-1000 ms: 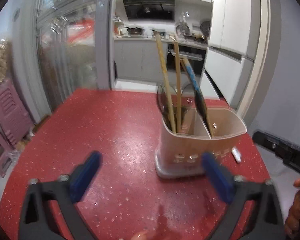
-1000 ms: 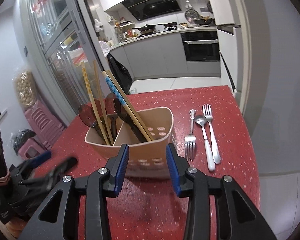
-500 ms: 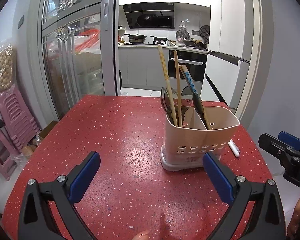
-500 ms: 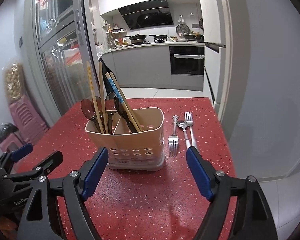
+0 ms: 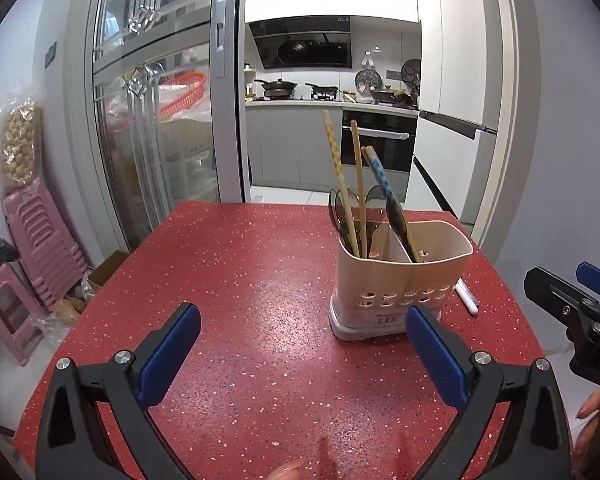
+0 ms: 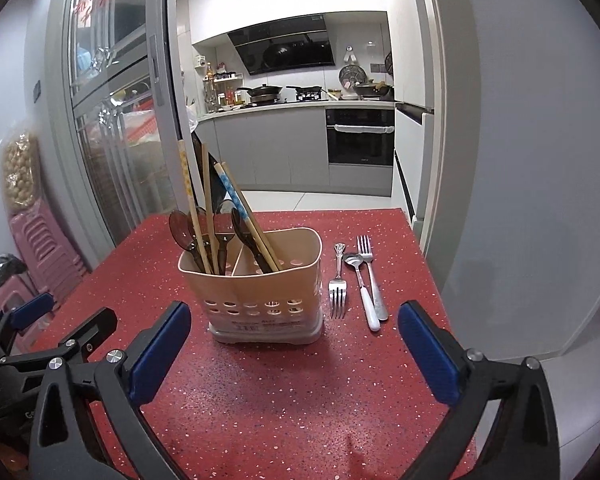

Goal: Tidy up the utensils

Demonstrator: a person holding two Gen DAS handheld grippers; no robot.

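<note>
A beige two-compartment utensil holder (image 6: 260,288) stands upright on the red table (image 6: 300,380). Chopsticks (image 6: 208,200) and dark spoons (image 6: 182,232) stick up out of it. To its right, on the table, lie a fork (image 6: 337,292), a white-handled spoon (image 6: 362,284) and a second fork (image 6: 370,276). My right gripper (image 6: 294,312) hangs in front of the holder, its jaws opening with nothing between them. In the left wrist view, the holder (image 5: 400,280) sits ahead on the right. My left gripper (image 5: 302,316) is open and empty.
Pink plastic stools (image 5: 40,240) are stacked on the floor left of the table. A glass sliding door (image 5: 152,120) and a kitchen lie beyond the far edge. The table's right edge (image 6: 428,280) runs close to the cutlery, beside a grey wall.
The right gripper's jaws have spread from narrow to wide. Both grippers have drawn back and risen, so the holder looks farther off.
</note>
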